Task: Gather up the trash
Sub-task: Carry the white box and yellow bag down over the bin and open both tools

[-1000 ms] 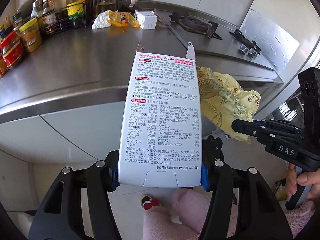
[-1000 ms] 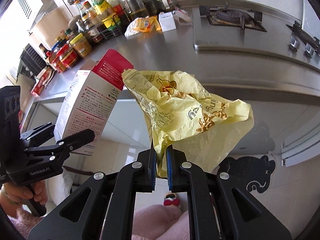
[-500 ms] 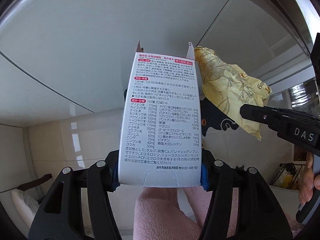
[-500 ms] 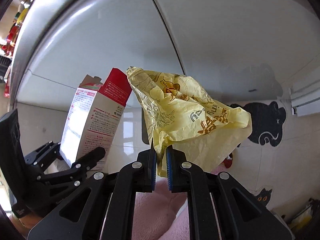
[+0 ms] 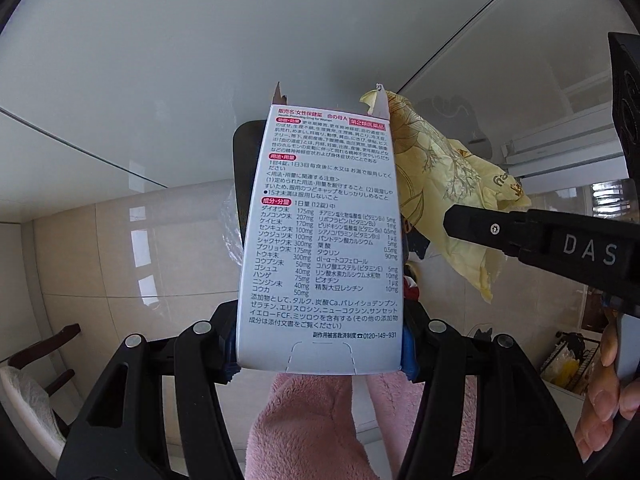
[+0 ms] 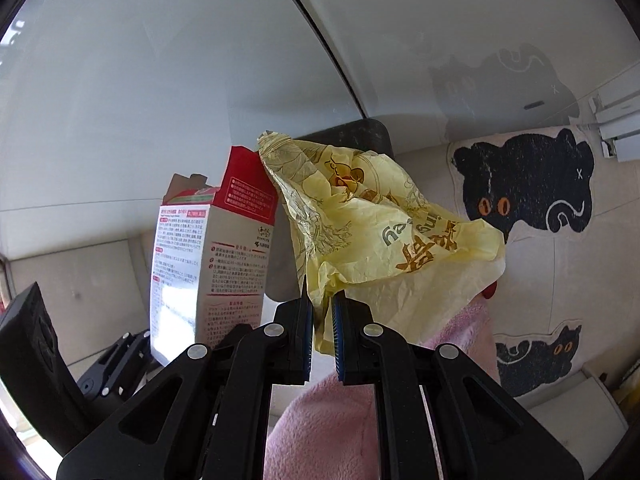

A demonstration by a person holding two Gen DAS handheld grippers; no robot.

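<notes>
Left wrist view: left claw clamps a white medicine box by its bottom end, pads pressing both side faces; box stands upright, torn top flaps open, printed panel facing the camera. Just right of it hangs a crumpled yellow plastic bag, with the right claw coming in from the right edge.

Right wrist view: right claw is pinched closed on a fold of the yellow plastic bag; the rest of the bag billows above the jaws, loose. Medicine box sits beside it, bag's top corner touching the box's red panel. Behind both, a dark rounded shape, probably the trash bin, stands on the floor by the white cabinet front; its opening isn't visible. Black cat-shaped mat on the floor to the right, pink fluffy sleeve below the claws.

Step judged: both items being carried down toward the bin, nothing dropped yet.

Risks:
- bag held by one thin fold, could slip or drape over the rim instead of falling in
- box is light and hollow; a squeeze may crush it, and release off-centre would send it to the floor
- bag touching box, so releasing one may drag the other
- bin mostly hidden behind the items, so aim is blind
</notes>
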